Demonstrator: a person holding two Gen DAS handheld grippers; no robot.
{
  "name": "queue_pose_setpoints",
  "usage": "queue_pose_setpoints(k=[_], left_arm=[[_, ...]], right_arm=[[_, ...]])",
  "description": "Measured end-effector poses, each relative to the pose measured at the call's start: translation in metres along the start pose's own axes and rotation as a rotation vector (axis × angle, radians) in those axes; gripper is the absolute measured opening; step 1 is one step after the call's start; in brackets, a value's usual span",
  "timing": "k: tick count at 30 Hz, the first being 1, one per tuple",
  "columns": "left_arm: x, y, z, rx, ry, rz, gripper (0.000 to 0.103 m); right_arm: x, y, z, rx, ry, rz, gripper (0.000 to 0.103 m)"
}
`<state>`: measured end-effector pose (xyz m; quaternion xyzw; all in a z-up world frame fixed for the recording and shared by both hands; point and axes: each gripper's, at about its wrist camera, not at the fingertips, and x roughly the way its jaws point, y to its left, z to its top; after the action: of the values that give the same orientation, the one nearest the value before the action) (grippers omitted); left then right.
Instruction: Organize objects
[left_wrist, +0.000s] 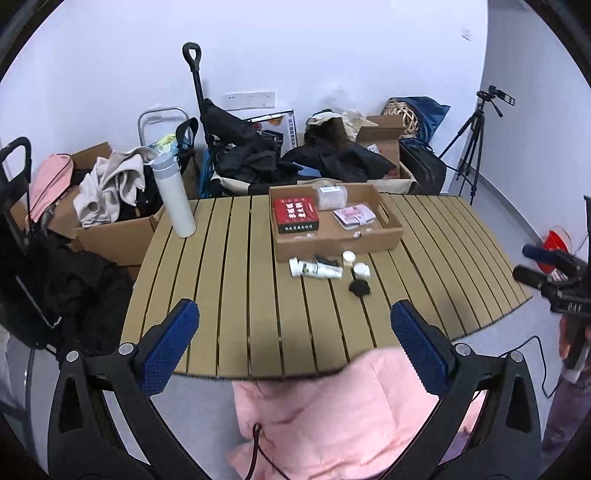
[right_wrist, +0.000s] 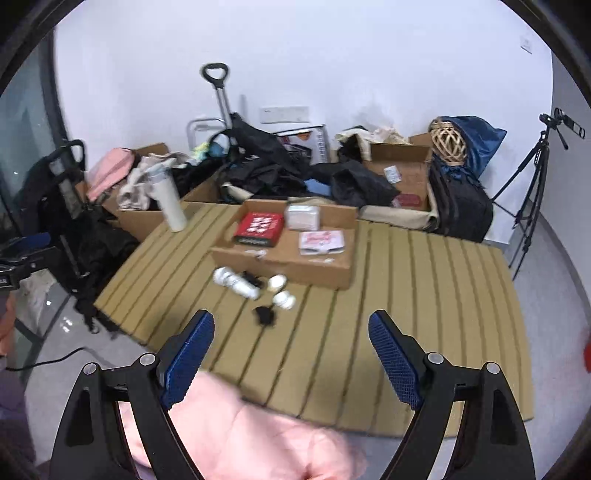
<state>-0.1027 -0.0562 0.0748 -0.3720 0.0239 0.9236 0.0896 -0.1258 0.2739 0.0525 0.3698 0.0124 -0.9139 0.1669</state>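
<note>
A shallow cardboard tray (left_wrist: 332, 242) (right_wrist: 288, 262) sits on the slatted table (left_wrist: 240, 295) (right_wrist: 406, 314). It holds a red box (left_wrist: 295, 215) (right_wrist: 259, 228), a clear packet (left_wrist: 328, 195) (right_wrist: 303, 217) and a pink packet (left_wrist: 354, 216) (right_wrist: 322, 240). In front of it lie a white tube (left_wrist: 314, 268) (right_wrist: 236, 282), two small white jars (left_wrist: 361, 270) (right_wrist: 284, 299), and a small black item (left_wrist: 359, 287) (right_wrist: 265, 315). My left gripper (left_wrist: 295, 328) and right gripper (right_wrist: 291, 339) are open and empty, above the table's near edge.
A white bottle (left_wrist: 173, 195) (right_wrist: 170, 203) stands at the table's far left. Boxes of clothes, bags and a trolley crowd the floor behind. A tripod (left_wrist: 472, 147) (right_wrist: 532, 192) stands at right. Pink clothing (left_wrist: 332, 413) (right_wrist: 240, 435) lies below the grippers.
</note>
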Motion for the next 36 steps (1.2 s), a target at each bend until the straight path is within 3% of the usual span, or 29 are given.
queue_pose_setpoints(k=[3,6,9,14,17,21,24,27,29,33,36], left_arm=[[-0.018,-0.013,-0.035,0.02,-0.054,0.027,0.103],[-0.028,-0.023,-0.071,0.023,-0.072,0.003,0.103],[-0.019,-0.031,-0.093,0.022,-0.007,-0.024,0.103],[-0.013,-0.033,-0.095,0.025,-0.006,0.011,0.103],[-0.008,-0.029,-0.096,0.004,0.011,0.015,0.103],[-0.002,-0.025,-0.1,-0.015,0.026,0.021,0.103],[0.008,-0.02,-0.102,-0.03,0.038,0.02,0.103],[0.029,-0.013,-0.101,-0.07,0.047,0.032,0.103],[0.047,-0.007,-0.098,-0.109,0.046,0.042,0.103],[0.091,-0.003,-0.084,-0.113,0.082,0.006,0.102],[0.133,0.0,-0.07,-0.11,0.125,0.013,0.1]], right_arm=[[-0.009,0.018,-0.041,0.032,-0.015,0.036,0.089],[-0.014,0.038,-0.081,0.055,-0.015,0.062,0.089],[-0.008,0.056,-0.11,0.061,0.026,0.143,0.089],[0.0,0.077,-0.117,-0.015,0.046,0.09,0.089],[0.002,0.071,-0.117,0.033,0.032,0.117,0.088],[0.007,0.064,-0.123,0.053,0.04,0.011,0.088],[0.016,0.057,-0.125,0.068,0.055,0.026,0.087],[0.026,0.057,-0.126,0.057,0.051,0.059,0.071],[0.039,0.056,-0.124,0.051,0.067,0.034,0.069],[0.082,0.042,-0.109,0.074,0.12,0.021,0.046],[0.123,0.031,-0.09,0.071,0.145,0.006,0.046]])
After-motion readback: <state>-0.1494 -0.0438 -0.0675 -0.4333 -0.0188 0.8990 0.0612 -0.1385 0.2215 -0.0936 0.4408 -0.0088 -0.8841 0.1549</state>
